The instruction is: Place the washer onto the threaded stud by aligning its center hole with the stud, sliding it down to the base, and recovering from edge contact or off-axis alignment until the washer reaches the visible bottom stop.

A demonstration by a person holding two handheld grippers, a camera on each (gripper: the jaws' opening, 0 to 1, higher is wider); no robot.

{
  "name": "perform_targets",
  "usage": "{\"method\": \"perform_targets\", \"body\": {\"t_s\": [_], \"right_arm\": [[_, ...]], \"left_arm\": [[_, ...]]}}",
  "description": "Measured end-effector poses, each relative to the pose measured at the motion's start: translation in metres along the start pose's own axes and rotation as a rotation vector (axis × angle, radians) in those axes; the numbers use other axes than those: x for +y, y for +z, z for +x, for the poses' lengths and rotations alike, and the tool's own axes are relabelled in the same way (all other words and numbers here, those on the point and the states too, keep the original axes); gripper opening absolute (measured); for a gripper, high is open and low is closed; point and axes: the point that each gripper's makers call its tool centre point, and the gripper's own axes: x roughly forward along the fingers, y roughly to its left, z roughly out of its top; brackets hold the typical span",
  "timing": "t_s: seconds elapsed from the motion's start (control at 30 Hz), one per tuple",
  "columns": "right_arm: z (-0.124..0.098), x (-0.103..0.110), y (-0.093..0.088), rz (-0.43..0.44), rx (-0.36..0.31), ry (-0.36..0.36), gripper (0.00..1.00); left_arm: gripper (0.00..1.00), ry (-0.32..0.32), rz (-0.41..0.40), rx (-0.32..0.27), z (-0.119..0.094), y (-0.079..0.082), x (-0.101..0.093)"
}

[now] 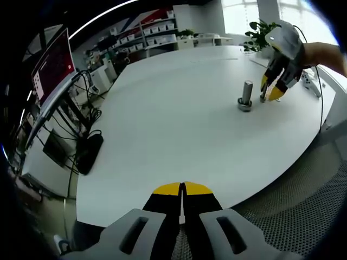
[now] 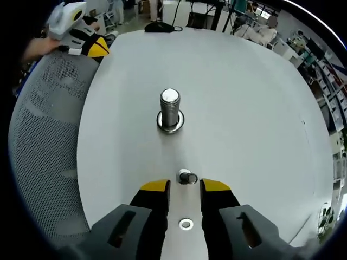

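A threaded steel stud [image 2: 169,104] stands upright on the white table [image 2: 244,108], with a ring around its base [image 2: 170,121]. My right gripper [image 2: 185,187] is open, its yellow-tipped fingers low over the table a short way in front of the stud. A small metal washer-like piece [image 2: 188,176] lies just ahead of the tips. A flat washer [image 2: 186,223] lies on the table between the fingers, further back. In the left gripper view the stud [image 1: 247,92] is far off, with the right gripper [image 1: 271,92] beside it. My left gripper [image 1: 183,189] is shut and empty near the table's edge.
A grey mesh chair [image 2: 49,135] sits against the table edge, and the left gripper [image 2: 87,43] hovers over it. A monitor [image 1: 54,67], cables and a black object [image 1: 89,151] are at the left. A plant [image 1: 260,32] and shelves stand beyond the table.
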Motion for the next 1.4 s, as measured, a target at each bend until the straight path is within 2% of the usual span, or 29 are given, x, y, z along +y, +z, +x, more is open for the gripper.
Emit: {"method": "perform_targets", "body": {"t_s": [0.13,0.23,0.7,0.97,1.03,1.23,1.4], "right_arm": [[-0.003,0.0,-0.01,0.031,-0.022,0.002,0.25],[-0.004,0.005,-0.016,0.108,-0.049,0.023,0.25],[-0.011,0.001,-0.045,0.172,-0.038,0.016,0.26],[-0.009,0.003,-0.06,0.17,0.006,0.026,0.25],[-0.01,0.006,-0.059,0.194,0.008,0.035,0.23],[-0.008,0.005,-0.058,0.164,0.026,0.039,0.23],[-0.009,0.003,-0.061,0.16,0.035,0.044,0.17]], "left_arm": [[0.0,0.0,0.001,0.0,0.0,0.0,0.0],[0.0,0.0,0.001,-0.001,0.0,0.0,0.0],[0.0,0.002,0.001,0.002,0.0,-0.001,0.0],[0.0,0.001,0.003,0.009,0.001,-0.002,0.0],[0.0,0.001,0.003,0.008,0.0,-0.002,0.0],[0.0,0.002,0.003,0.008,0.0,-0.002,0.001],[0.0,0.003,0.002,0.01,0.0,-0.002,0.001]]}}
